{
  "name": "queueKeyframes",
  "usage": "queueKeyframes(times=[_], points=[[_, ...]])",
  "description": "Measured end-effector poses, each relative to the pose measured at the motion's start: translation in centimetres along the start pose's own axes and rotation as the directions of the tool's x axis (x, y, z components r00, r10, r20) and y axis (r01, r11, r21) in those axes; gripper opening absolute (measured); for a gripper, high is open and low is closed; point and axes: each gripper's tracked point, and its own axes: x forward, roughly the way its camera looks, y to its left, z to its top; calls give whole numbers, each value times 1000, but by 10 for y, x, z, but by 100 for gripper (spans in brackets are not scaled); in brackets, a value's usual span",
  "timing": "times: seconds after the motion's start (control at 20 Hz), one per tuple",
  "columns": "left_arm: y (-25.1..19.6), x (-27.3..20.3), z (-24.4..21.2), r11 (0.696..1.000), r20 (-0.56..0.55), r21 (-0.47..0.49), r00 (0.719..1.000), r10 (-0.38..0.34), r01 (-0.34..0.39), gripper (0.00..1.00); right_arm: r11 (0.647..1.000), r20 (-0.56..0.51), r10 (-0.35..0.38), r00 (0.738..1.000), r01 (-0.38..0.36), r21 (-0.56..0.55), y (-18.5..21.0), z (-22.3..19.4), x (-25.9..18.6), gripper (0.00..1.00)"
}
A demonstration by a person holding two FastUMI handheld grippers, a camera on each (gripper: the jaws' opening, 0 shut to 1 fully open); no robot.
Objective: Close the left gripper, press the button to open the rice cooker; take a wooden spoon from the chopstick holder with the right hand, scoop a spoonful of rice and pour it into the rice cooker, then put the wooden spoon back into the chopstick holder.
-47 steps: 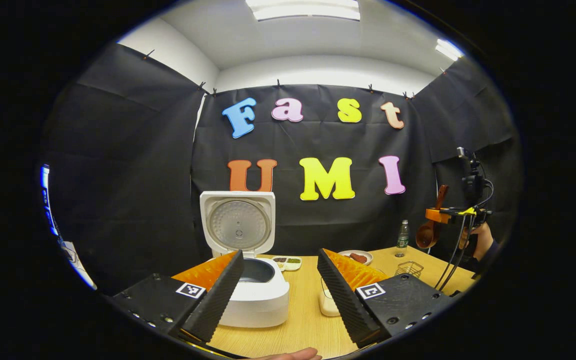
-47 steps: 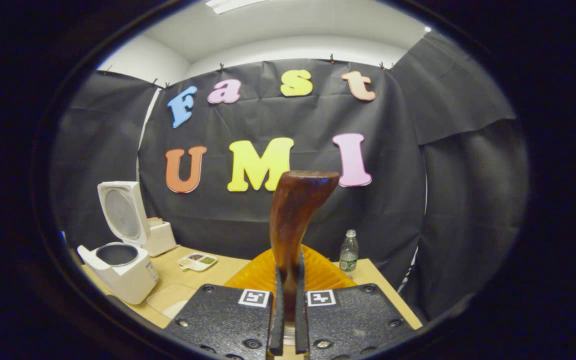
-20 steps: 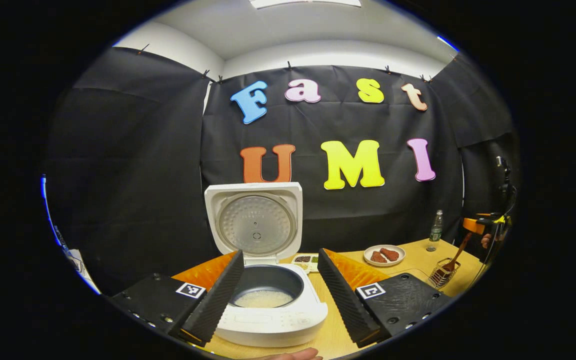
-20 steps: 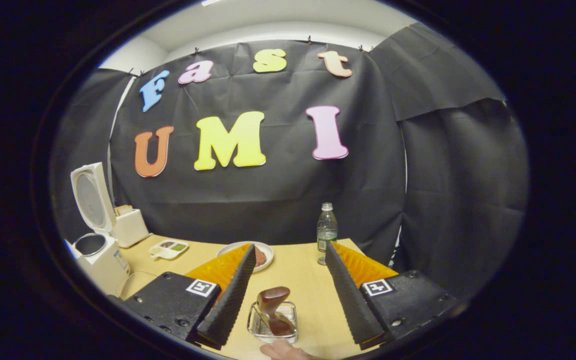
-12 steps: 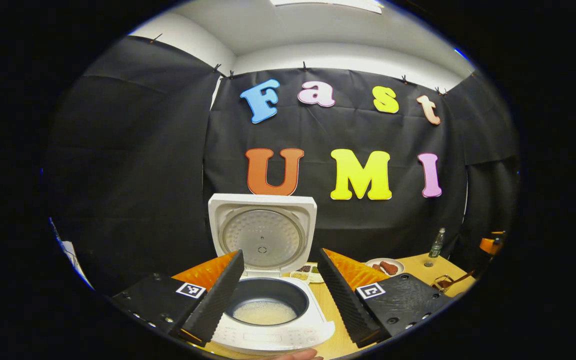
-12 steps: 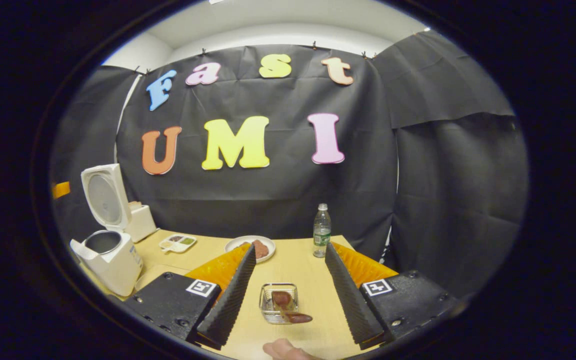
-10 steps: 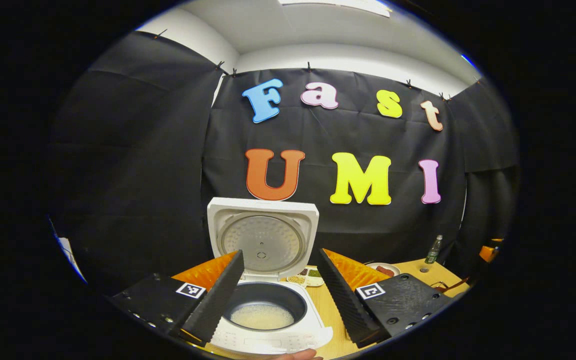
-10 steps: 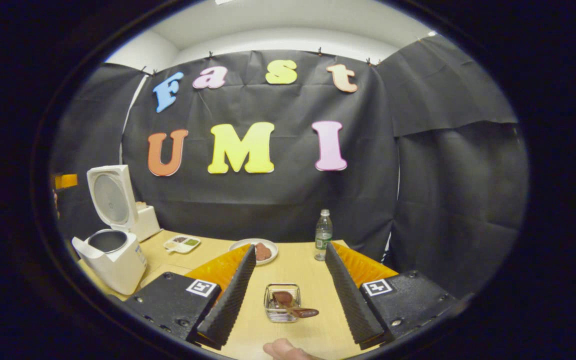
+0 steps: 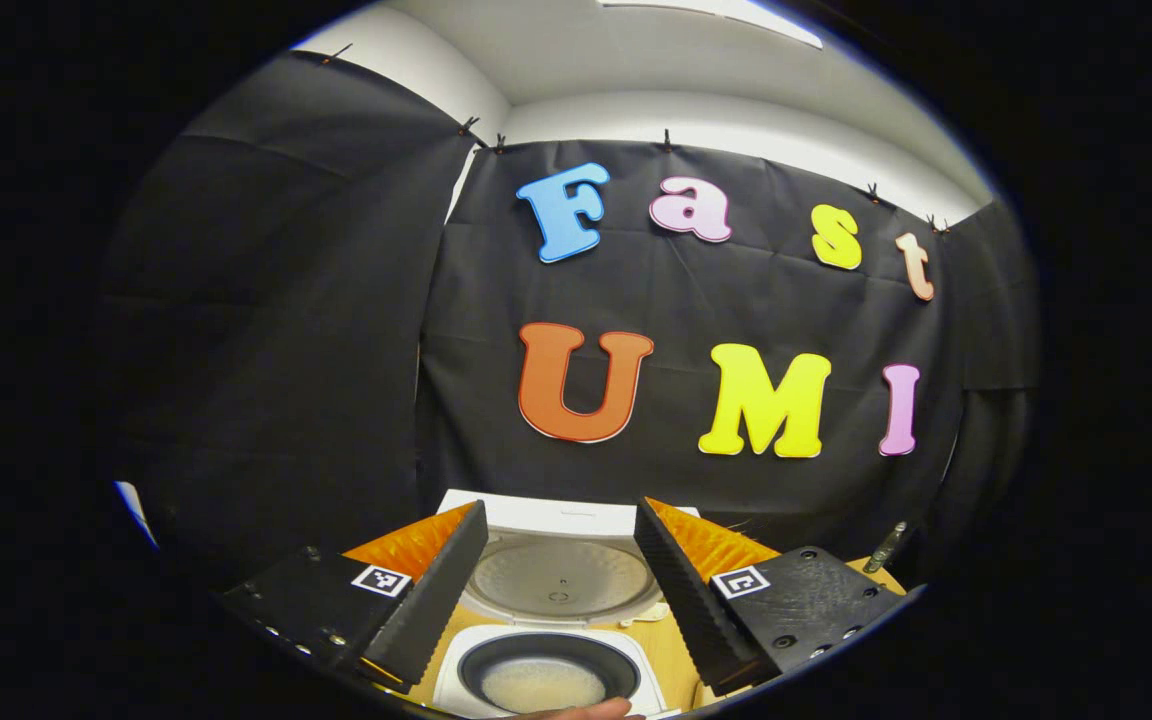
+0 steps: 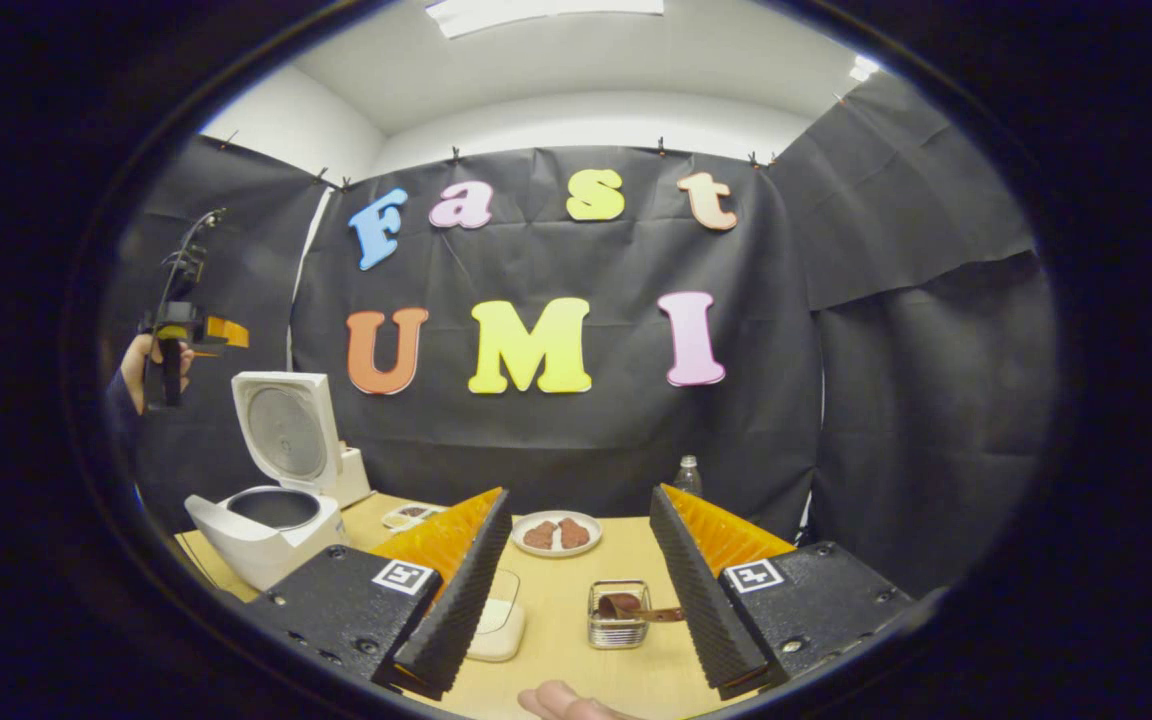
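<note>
Rice cooker (image 9: 556,640) is seen in the left gripper view directly below and ahead of the left gripper (image 9: 561,590), lid (image 9: 558,560) raised fully behind the pot. White rice (image 9: 543,684) is visible in the bottom of the dark inner pot. The gripper's fingers are spread wide with nothing held between them; the cooker shows through the gap. A fingertip (image 9: 586,710) of the holding hand is seen at the bottom edge. A bottle (image 9: 886,548) is partly visible at far right by the booth wall.

In the right gripper view, the right gripper (image 10: 576,570) is also spread wide and holds nothing. The wooden spoon (image 10: 636,608) is seen in the wire chopstick holder (image 10: 618,618) on the table (image 10: 576,670), handle tilted toward the right finger, apart from both fingers. A small white container (image 10: 498,618) sits just beside the left finger. Behind it are a plate (image 10: 556,533) with brown food pieces, a small divided tray (image 10: 404,517) and a bottle (image 10: 688,476). The rice cooker (image 10: 271,530) stands at the left with lid (image 10: 288,430) upright. Above it, the left gripper (image 10: 206,330) is held up by a hand (image 10: 141,370); how far it is open cannot be told here. A fingertip (image 10: 556,700) shows at the bottom edge.
</note>
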Motion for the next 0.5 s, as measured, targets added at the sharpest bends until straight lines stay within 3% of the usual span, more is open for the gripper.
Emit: queueKeyframes(times=[0.2, 0.5], points=[[6, 47, 12, 1000, 21, 7, 1000, 16, -17, 94, 999, 18, 3, 1000, -3, 36, 0, -3, 2, 89], [-11, 101, -24, 998, -44, 58, 999, 9, -7, 94, 999, -27, 15, 1000, -14, 44, 0, -33, 14, 91]])
